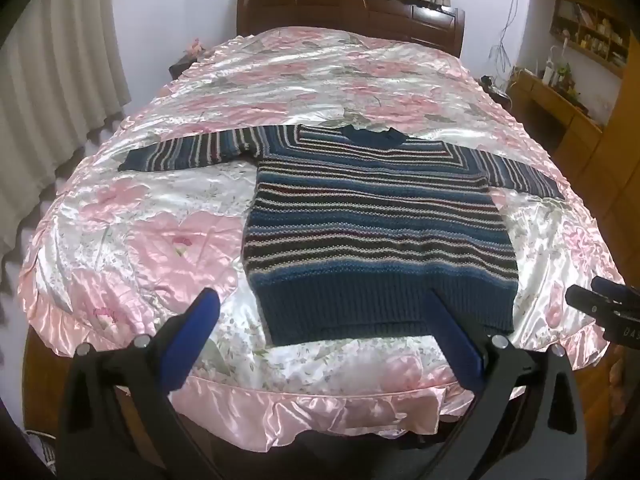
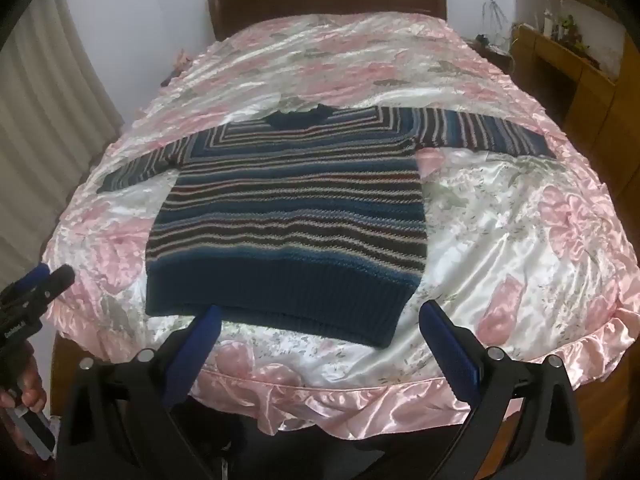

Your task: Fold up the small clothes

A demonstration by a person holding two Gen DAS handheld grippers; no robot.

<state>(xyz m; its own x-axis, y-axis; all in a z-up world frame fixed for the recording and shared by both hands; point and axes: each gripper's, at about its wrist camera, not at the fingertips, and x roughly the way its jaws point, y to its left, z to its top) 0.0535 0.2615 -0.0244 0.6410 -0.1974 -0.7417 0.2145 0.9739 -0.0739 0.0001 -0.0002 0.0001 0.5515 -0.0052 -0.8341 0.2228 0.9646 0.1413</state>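
Note:
A small striped knit sweater (image 1: pixel 376 216) in blue, dark and cream lies flat on the bed, both sleeves stretched out sideways and the collar pointing to the headboard. My left gripper (image 1: pixel 320 302) hovers open over the near-left part of its ribbed hem, nothing between its blue pads. In the right wrist view the same sweater (image 2: pixel 288 216) lies ahead, and my right gripper (image 2: pixel 320 314) stands open above the hem's near-right corner, empty. Each gripper shows at the other view's edge: the right gripper (image 1: pixel 600 300) and the left gripper (image 2: pixel 48 276), the latter held by a hand (image 2: pixel 28 388).
A pink and white floral satin bedspread (image 1: pixel 168 216) with a ruffled edge covers the bed. A dark wooden headboard (image 1: pixel 352 8) stands at the far end. Curtains hang at the left, and wooden shelves and a cabinet (image 1: pixel 560 112) line the right wall.

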